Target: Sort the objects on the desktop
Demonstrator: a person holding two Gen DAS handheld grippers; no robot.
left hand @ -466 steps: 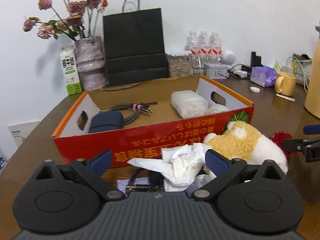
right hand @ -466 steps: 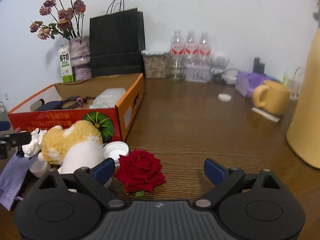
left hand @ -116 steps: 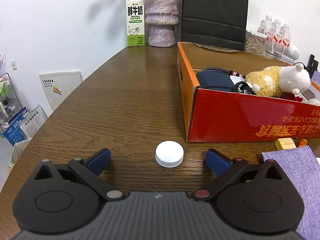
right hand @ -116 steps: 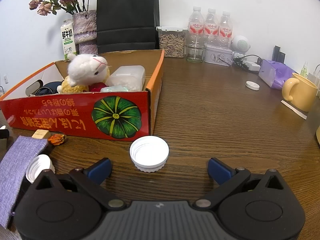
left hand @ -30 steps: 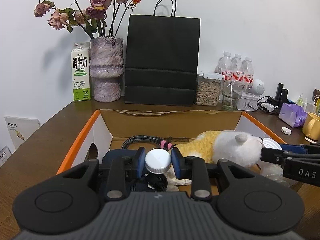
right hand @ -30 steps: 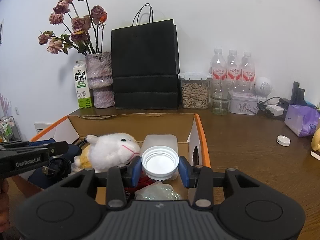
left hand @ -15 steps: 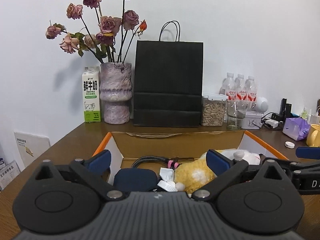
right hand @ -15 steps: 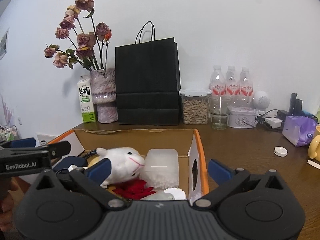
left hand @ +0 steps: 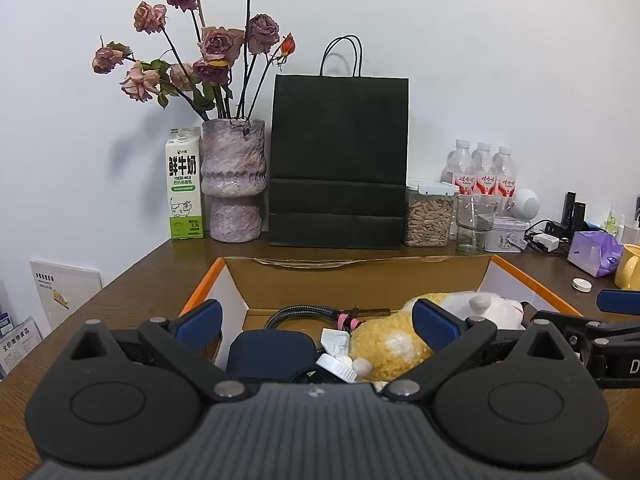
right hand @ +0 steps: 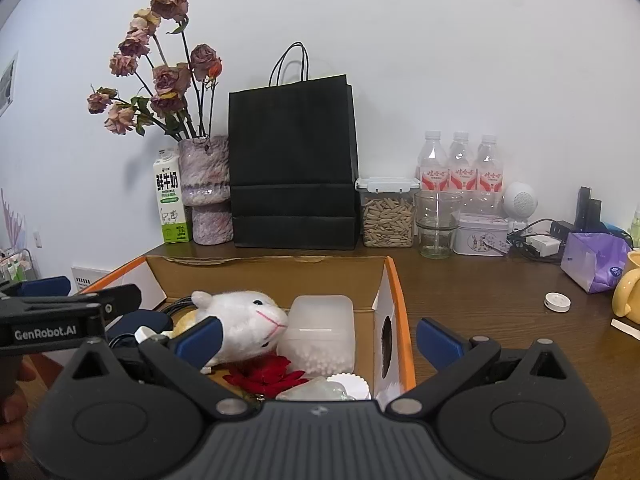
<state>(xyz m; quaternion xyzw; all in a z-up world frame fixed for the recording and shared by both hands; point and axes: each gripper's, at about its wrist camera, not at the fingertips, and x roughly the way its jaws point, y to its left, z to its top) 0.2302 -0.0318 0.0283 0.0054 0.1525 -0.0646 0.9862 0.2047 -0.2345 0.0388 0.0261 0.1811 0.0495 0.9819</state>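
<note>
Both tongs, left tongs and right tongs, are wide open and hold nothing, over the cardboard box. One white cap lies inside near the plush sheep. Another white cap lies at the box's near right corner.

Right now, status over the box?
Both hand-held grippers open, empty: left, right. White caps in cardboard box: one, other. Nothing blocking.

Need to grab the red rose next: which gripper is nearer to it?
Right. The right gripper hangs open directly above the red rose at the box's right end; the left gripper is open over the box's left end, beyond the plush toy.
</note>
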